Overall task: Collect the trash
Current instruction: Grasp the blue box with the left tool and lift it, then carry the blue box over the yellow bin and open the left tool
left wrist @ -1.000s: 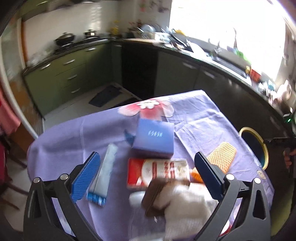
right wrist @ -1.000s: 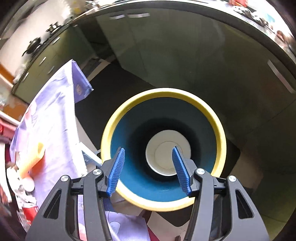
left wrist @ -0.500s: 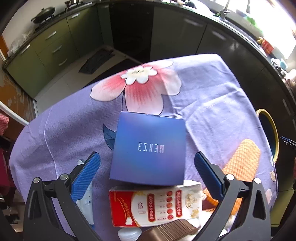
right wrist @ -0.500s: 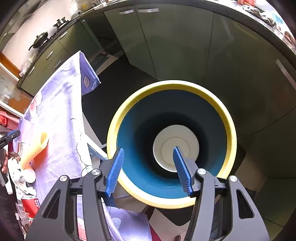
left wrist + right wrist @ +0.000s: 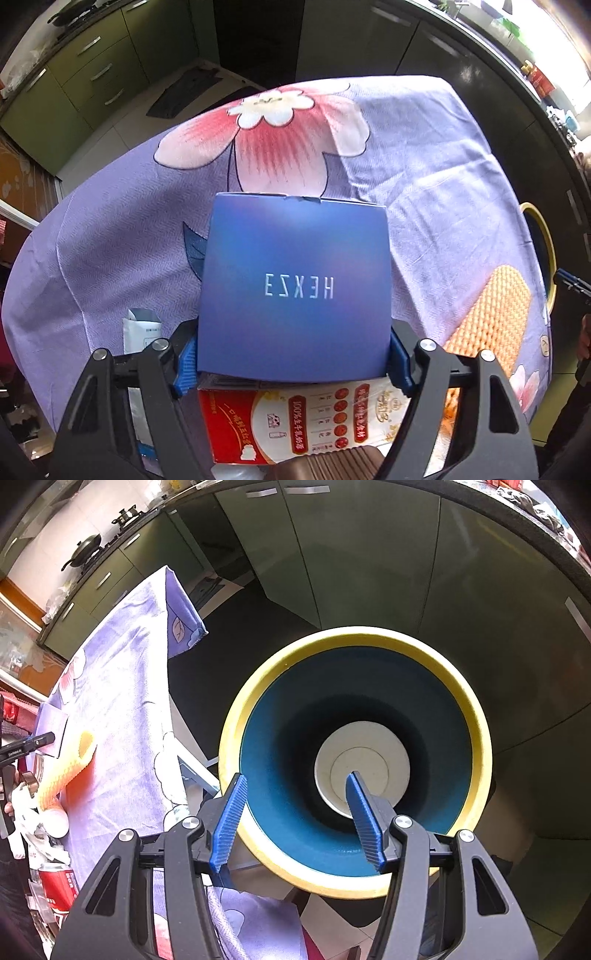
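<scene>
The left gripper is closing its jaws on the blue box, and its blue pads are hugging both sides of the box. The box is sitting on the purple flower cloth, just past the red and white carton, with the orange sponge to its right. The right gripper is hanging over the yellow-rimmed bin beside the cloth, its jaws apart and holding nothing.

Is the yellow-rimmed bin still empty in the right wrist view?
No, a white bowl-like dish lies at the bottom of the yellow-rimmed bin.
</scene>
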A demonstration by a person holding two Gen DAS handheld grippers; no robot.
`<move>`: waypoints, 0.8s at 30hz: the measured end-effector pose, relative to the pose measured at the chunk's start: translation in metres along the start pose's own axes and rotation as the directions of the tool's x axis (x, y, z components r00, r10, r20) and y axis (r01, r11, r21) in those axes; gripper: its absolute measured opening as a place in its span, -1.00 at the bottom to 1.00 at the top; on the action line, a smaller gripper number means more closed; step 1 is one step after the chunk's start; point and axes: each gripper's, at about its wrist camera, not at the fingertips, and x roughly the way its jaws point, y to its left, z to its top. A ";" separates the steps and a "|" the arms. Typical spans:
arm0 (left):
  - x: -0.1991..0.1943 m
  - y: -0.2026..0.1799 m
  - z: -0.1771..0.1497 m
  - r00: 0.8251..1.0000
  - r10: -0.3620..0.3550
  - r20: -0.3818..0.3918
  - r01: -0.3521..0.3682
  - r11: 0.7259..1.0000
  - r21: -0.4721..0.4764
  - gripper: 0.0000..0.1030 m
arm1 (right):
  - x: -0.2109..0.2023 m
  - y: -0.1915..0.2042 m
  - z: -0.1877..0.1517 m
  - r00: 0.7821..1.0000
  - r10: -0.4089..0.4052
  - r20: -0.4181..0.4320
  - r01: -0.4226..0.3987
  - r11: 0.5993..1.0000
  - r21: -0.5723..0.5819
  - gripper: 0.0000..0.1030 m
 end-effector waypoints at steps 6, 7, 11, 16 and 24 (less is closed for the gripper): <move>-0.044 -0.006 -0.005 0.995 -0.019 0.094 0.017 1.000 0.020 0.43 | -0.004 0.001 -0.004 1.000 0.009 0.016 -0.009 1.000 -0.010 0.09; -0.055 -0.010 -0.007 0.993 -0.019 0.115 0.016 0.999 0.029 0.43 | -0.006 0.002 -0.004 1.000 0.011 0.020 -0.011 1.000 -0.011 0.09; -0.097 -0.036 -0.017 0.983 -0.045 0.180 0.035 0.998 0.059 0.43 | -0.014 0.000 -0.010 0.999 0.019 0.043 -0.018 1.000 -0.017 0.09; -0.124 -0.106 -0.032 0.974 -0.110 0.200 0.073 0.980 0.188 0.43 | -0.032 -0.008 -0.020 0.996 0.023 0.089 -0.021 1.000 -0.017 0.09; -0.102 -0.251 -0.038 0.965 -0.240 0.105 0.179 0.896 0.406 0.43 | -0.063 -0.041 -0.048 0.984 0.043 0.171 -0.044 0.999 0.007 0.09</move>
